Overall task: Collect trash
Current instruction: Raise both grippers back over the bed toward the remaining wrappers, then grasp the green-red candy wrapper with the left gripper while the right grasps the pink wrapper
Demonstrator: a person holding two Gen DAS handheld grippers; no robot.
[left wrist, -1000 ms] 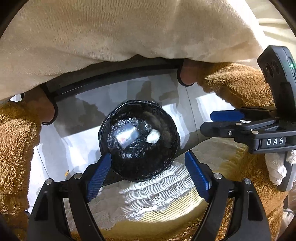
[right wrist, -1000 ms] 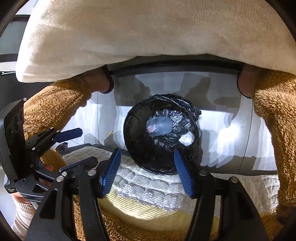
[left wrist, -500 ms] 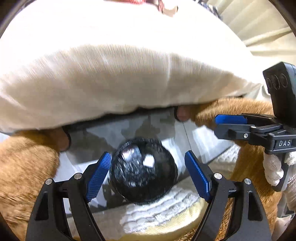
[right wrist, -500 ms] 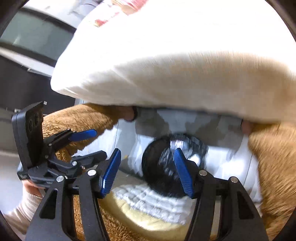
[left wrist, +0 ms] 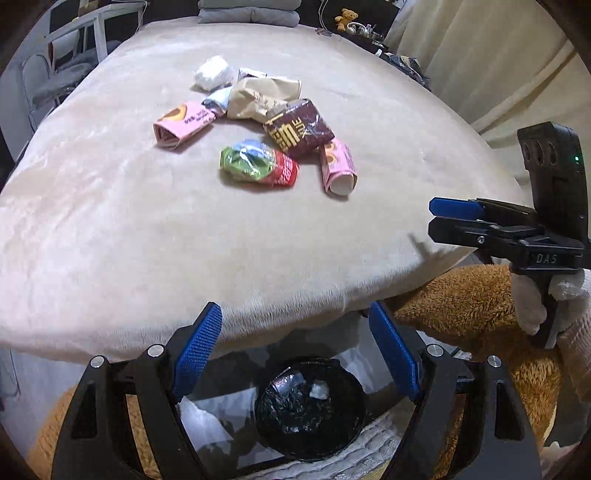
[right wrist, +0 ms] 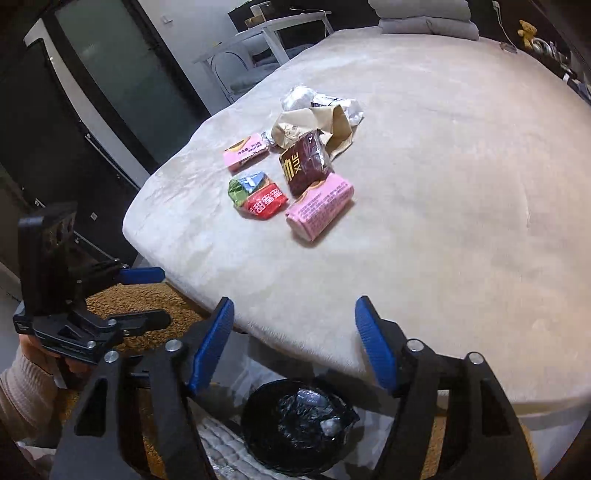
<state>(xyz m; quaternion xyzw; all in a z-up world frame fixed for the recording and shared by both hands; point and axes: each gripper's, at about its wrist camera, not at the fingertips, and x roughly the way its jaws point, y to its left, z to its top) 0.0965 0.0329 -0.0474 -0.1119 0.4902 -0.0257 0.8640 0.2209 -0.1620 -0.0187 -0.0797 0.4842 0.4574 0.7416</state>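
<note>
Trash lies in a heap on the cream-covered bed (left wrist: 147, 229): a green-and-red wrapper (left wrist: 258, 166), a dark red packet (left wrist: 299, 129), two pink packets (left wrist: 184, 123) (left wrist: 338, 168), a crumpled paper bag (left wrist: 262, 96) and a white wad (left wrist: 214, 75). My left gripper (left wrist: 295, 314) hangs open and empty over the bed's near edge. Below it stands the black-lined bin (left wrist: 263, 424), with bits of trash inside. My right gripper (right wrist: 295, 306) is beside it, jaws opening, nothing between them. In its view the pink packet (right wrist: 319, 206) and the wrapper (right wrist: 258, 195) lie nearest, the bin (right wrist: 251, 417) underneath.
A brown fluffy rug (left wrist: 461, 306) and a white lace mat (right wrist: 221, 450) surround the bin on the floor. Folded bedding (left wrist: 247, 13) sits at the bed's far end. A white table and chair (left wrist: 74, 48) stand at the back left, and dark glass doors (right wrist: 74, 110) to the left.
Both grippers rose from just over the bin to above the bed's edge and tilted up, bringing the trash heap into sight. The right jaws spread wider.
</note>
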